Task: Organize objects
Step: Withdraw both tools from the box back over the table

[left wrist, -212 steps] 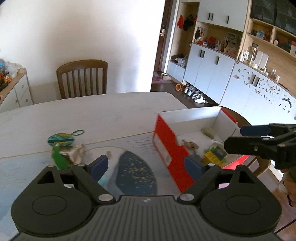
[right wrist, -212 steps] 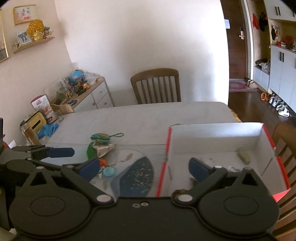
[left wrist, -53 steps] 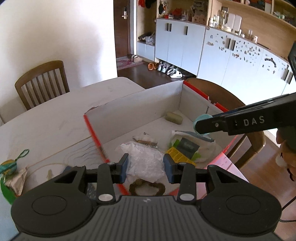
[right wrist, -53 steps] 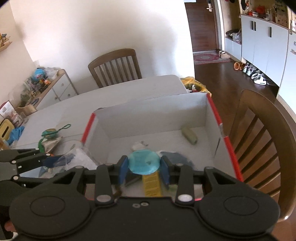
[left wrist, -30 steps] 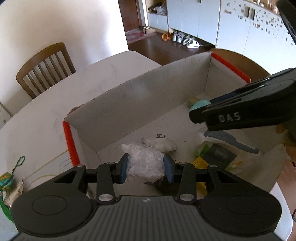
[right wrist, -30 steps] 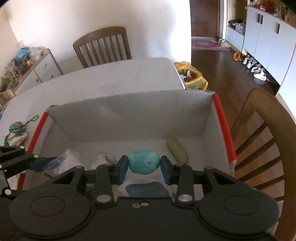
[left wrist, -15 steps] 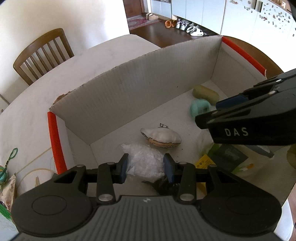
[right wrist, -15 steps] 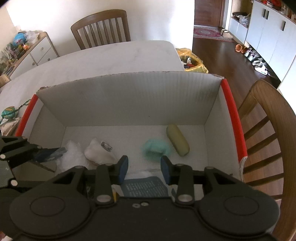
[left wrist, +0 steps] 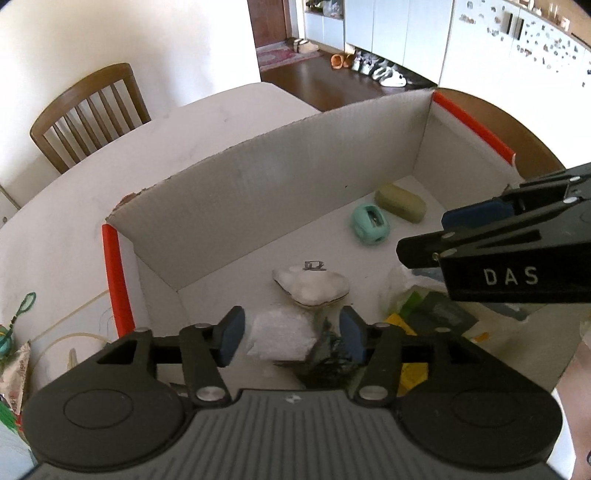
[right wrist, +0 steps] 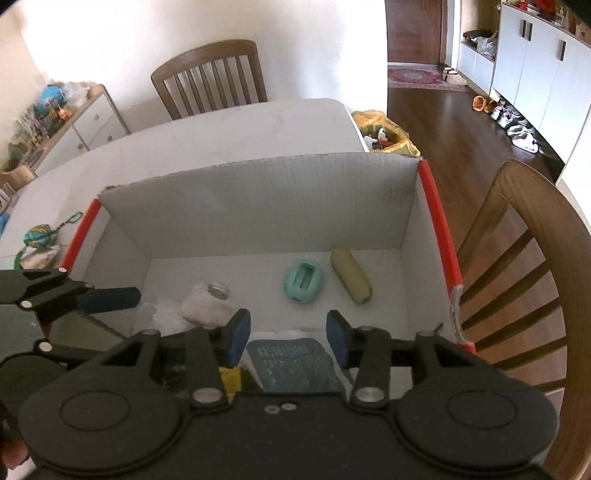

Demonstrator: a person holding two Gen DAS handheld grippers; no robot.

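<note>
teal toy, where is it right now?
The teal toy lies on the box floor near the far wall, just left of the olive oblong piece in the right wrist view, clear of the right gripper, whose jaws are opening and empty.

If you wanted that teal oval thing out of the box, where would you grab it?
Probably across the teal oval's short width, coming straight down from above. It lies flat, hollow side up, apart from the yellowish roll, so the narrow sides look free.

A wooden chair [right wrist: 210, 74] behind the table [right wrist: 229, 125]; shoes [left wrist: 373, 66], perhaps slippers, by white cabinets [left wrist: 391, 33].
</note>
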